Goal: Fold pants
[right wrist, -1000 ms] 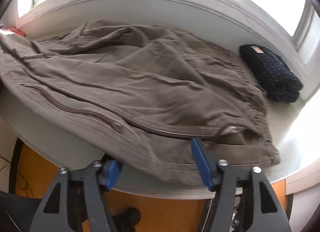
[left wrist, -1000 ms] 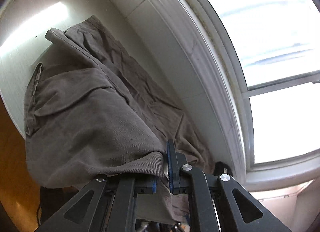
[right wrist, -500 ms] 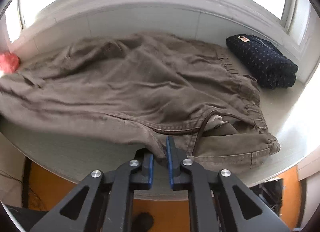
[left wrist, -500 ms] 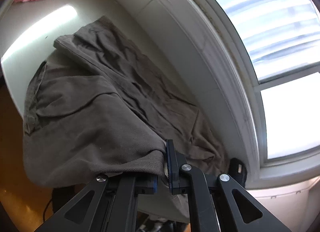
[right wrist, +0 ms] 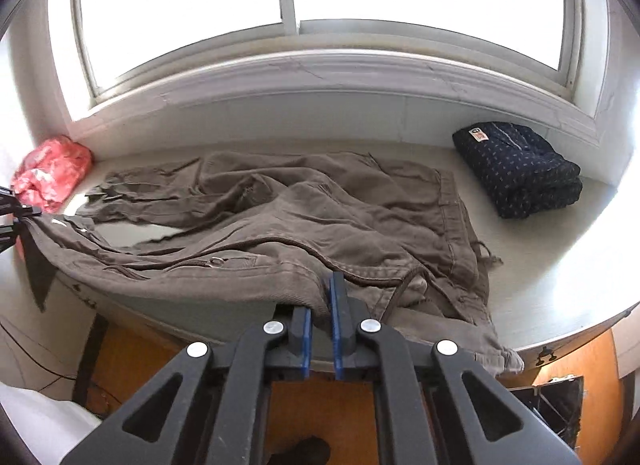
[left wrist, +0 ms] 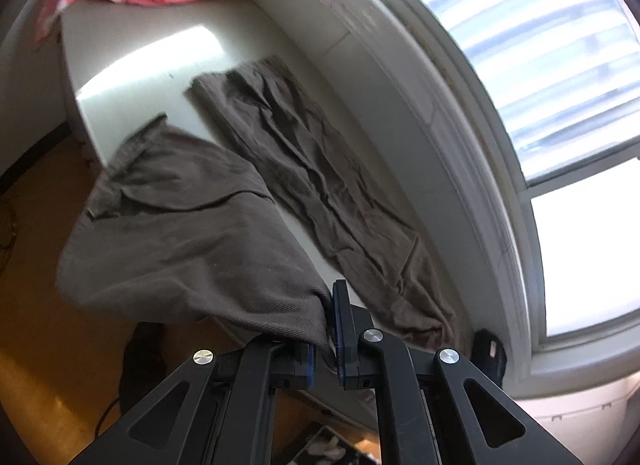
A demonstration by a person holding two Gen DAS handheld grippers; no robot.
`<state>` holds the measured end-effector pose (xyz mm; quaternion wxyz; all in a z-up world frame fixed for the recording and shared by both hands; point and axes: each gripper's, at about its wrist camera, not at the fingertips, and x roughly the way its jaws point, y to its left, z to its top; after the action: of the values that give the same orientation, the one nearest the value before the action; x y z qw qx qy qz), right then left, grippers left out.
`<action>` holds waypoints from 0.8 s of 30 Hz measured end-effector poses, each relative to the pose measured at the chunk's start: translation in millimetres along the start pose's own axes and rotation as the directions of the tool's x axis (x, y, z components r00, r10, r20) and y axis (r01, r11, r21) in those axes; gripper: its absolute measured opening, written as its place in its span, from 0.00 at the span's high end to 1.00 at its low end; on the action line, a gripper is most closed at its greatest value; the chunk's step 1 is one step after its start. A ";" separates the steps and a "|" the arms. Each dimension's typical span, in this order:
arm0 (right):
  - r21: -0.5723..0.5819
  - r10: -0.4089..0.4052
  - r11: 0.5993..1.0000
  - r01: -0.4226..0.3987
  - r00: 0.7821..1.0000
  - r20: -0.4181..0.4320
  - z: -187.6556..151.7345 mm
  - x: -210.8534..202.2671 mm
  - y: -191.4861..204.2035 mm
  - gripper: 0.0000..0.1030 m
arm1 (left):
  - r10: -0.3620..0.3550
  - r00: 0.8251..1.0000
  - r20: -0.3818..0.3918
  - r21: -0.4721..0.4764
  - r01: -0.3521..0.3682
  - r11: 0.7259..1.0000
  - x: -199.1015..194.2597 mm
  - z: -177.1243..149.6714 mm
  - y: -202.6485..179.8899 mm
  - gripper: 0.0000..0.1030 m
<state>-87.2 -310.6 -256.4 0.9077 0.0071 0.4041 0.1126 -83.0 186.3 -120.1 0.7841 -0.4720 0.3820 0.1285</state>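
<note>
Your left claw (left wrist: 325, 339) pinches a leg of the brown pants (left wrist: 328, 201), lifted at lower centre; your right claw (right wrist: 319, 315) pinches them near the waistband on the white bench (right wrist: 540, 265).

the pants (right wrist: 304, 221) are brown and very wrinkled. they lie spread across the middle of the frame, on a white ledge. one leg (left wrist: 320, 193) lies flat and long by the wall. the other leg (left wrist: 188, 233) is lifted up at the lower left, hanging in a big fold.
</note>
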 end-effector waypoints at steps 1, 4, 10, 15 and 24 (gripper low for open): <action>-0.016 0.001 1.000 -0.001 1.000 -0.003 1.3 -1.0 -2.0 0.96 | -0.002 1.000 0.024 0.001 0.002 1.000 -8.6 -3.0 -2.4 0.93; -0.045 0.021 0.999 -0.021 1.000 -0.012 -0.6 -0.9 -8.2 0.96 | -0.012 0.997 0.071 0.010 0.011 1.000 -24.3 -8.0 -10.5 0.93; -0.179 0.073 0.980 -0.088 0.993 -0.089 19.2 7.4 -15.9 0.96 | -0.027 0.990 0.136 0.069 0.017 0.997 -30.4 0.5 -42.3 0.93; -0.332 0.039 0.941 -0.071 0.994 -0.102 53.5 16.4 -2.7 0.96 | -0.040 0.988 0.152 0.114 0.022 0.993 -12.3 36.7 -75.0 0.93; -0.379 -0.057 0.926 0.009 0.992 -0.116 136.5 101.9 10.4 0.96 | -0.019 0.993 0.114 0.183 -0.002 0.983 72.4 112.9 -117.1 0.93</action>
<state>77.1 -268.4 -238.0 0.8668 -0.1814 0.4310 0.1730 85.6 208.4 -67.5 0.8453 -0.3916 0.3442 0.1168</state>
